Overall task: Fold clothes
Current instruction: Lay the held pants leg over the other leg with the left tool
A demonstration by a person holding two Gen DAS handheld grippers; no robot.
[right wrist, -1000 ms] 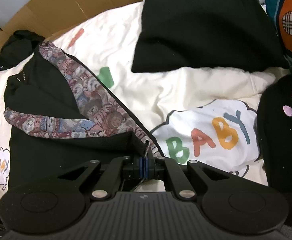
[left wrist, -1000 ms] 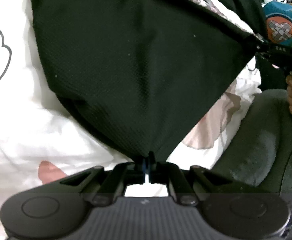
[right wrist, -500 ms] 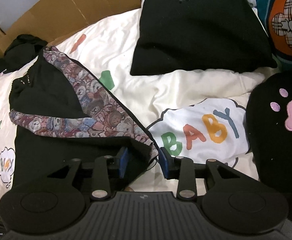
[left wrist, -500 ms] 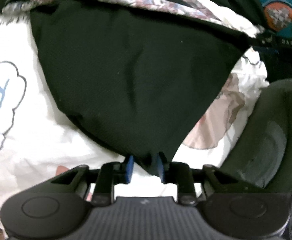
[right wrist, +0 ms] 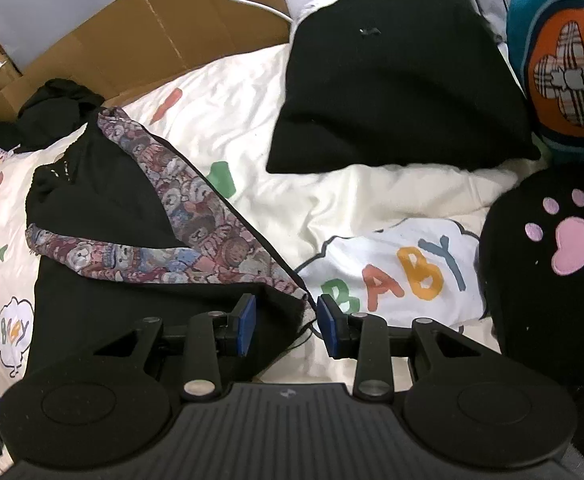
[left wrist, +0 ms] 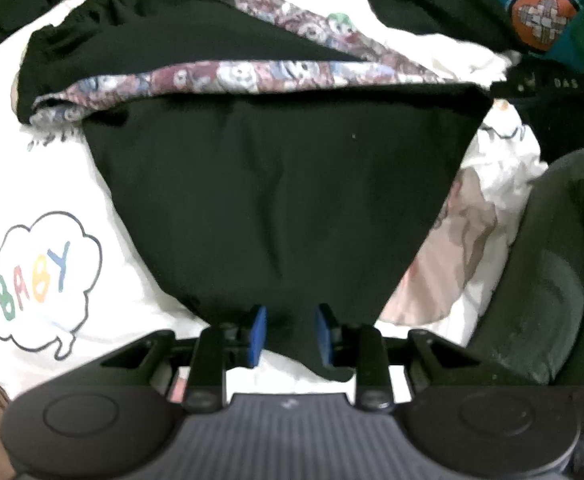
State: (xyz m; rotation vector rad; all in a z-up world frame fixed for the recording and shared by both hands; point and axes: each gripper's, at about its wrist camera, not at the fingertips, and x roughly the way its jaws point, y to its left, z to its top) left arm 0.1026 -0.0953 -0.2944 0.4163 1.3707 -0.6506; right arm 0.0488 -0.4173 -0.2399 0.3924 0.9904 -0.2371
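Note:
A black garment (left wrist: 276, 184) with bear-patterned trim (left wrist: 252, 76) lies folded on the white printed bedsheet (left wrist: 104, 304). My left gripper (left wrist: 290, 334) is open, its blue pads either side of the garment's near corner, which lies loose between them. In the right wrist view the same garment (right wrist: 104, 304) lies at the left with its patterned trim (right wrist: 196, 240) crossing it. My right gripper (right wrist: 286, 324) is open, with the garment's other corner lying between the pads.
A folded black garment (right wrist: 395, 92) lies at the back. A black top with a pink paw print (right wrist: 551, 280) is at the right, a teal garment (right wrist: 559, 52) behind it. Cardboard (right wrist: 140, 44) borders the far edge. A grey cushion (left wrist: 547, 280) is at the right.
Both grippers were shut on the garment's corners a second ago; both have opened and let go. The garment now lies flat, and both grippers have drawn back a little.

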